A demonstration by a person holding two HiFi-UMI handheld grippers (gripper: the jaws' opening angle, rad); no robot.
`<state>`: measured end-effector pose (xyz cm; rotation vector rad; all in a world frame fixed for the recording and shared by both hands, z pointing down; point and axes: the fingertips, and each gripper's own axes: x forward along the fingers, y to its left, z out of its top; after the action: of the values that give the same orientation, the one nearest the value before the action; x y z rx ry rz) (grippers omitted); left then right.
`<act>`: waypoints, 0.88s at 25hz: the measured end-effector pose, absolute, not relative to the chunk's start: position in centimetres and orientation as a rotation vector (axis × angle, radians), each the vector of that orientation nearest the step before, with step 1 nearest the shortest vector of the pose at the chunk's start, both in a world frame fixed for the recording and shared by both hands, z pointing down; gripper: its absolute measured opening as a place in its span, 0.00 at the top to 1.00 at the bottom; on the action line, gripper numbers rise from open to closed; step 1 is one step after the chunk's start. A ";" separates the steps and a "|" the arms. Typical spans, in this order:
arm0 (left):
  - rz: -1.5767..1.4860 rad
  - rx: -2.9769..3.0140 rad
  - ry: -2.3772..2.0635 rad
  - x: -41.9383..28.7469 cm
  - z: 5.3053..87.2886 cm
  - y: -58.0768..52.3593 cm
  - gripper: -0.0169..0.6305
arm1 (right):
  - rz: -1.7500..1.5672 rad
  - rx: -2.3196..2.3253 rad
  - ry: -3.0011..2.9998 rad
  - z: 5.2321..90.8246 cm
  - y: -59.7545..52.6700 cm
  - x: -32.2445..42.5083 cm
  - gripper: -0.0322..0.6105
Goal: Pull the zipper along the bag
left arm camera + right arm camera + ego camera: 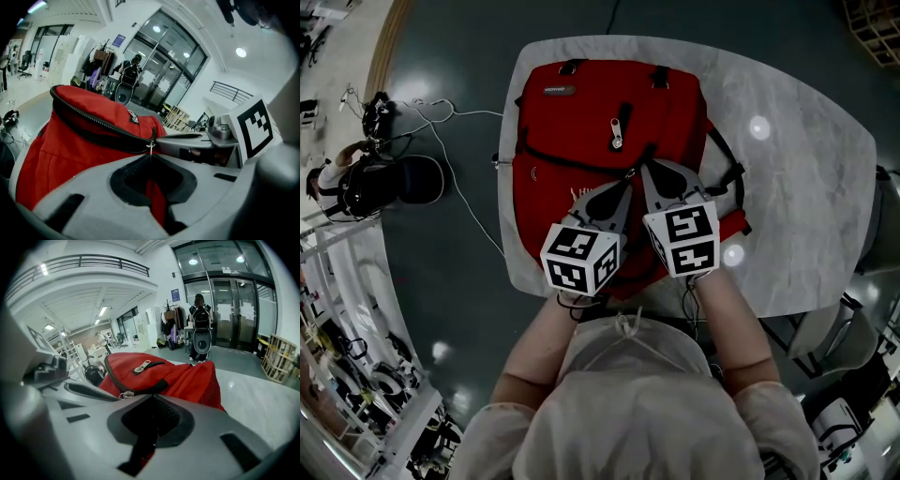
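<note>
A red bag [581, 122] lies flat on a pale marble-patterned desk [797, 187], directly ahead of both tools. The person's arms reach forward from the bottom of the head view.

The left hand-held gripper [627, 185] and the right hand-held gripper [648, 174] sit side by side on the bag, and their tips nearly meet at one spot. A black zipper [572, 162] curves away to the left of those tips, across the bag's front panel.

In the left gripper view, the left hand-held gripper [151, 158] is clenched on a fold of the bag's red fabric. A small metal slider [151, 146] hangs just beyond its tips, at the end of the zipper [93, 124].

In the right gripper view, the right hand-held gripper [151, 397] is clenched on a dark strip at the zipper line, with red fabric showing lower between the jaws. The slider [124, 393] sits just left of its tips.

Further ahead, a silver pocket pull [617, 131] lies on the bag's top panel.
</note>
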<state>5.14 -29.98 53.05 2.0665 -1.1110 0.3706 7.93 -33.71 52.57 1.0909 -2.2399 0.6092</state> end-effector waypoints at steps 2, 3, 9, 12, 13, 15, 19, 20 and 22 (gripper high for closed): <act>0.401 2.087 -1.100 5.1 52.9 -29.9 0.94 | 0.601 1.089 -2.234 52.8 -33.7 8.0 0.91; 0.411 2.091 -1.094 5.1 52.8 -29.9 0.94 | 0.595 1.090 -2.233 52.8 -33.8 8.0 0.91; 0.419 2.054 -1.063 3.9 53.0 -29.3 0.94 | 0.557 1.085 -2.211 52.9 -33.8 7.6 0.91; 0.435 2.059 -1.072 3.8 53.1 -29.4 0.94 | 0.544 1.095 -2.208 52.9 -33.8 7.6 0.91; 0.455 2.068 -1.079 3.7 53.1 -29.5 0.94 | 0.543 1.098 -2.208 52.8 -33.8 7.6 0.91; 0.498 2.082 -1.085 3.6 53.2 -29.5 0.94 | 0.543 1.101 -2.208 52.8 -33.8 7.5 0.91; 0.537 2.087 -1.084 2.9 53.3 -29.7 0.95 | 0.537 1.107 -2.208 52.8 -33.8 7.5 0.91; 0.549 2.091 -1.092 2.6 53.4 -29.7 0.95 | 0.532 1.108 -2.204 52.8 -33.8 7.5 0.91; 0.563 2.090 -1.105 2.0 53.5 -29.6 0.95 | 0.515 1.108 -2.192 52.8 -33.9 7.4 0.91</act>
<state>2.04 -29.62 53.47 2.0896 -1.1050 0.5634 7.45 -33.86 52.84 1.1081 -2.1924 0.5151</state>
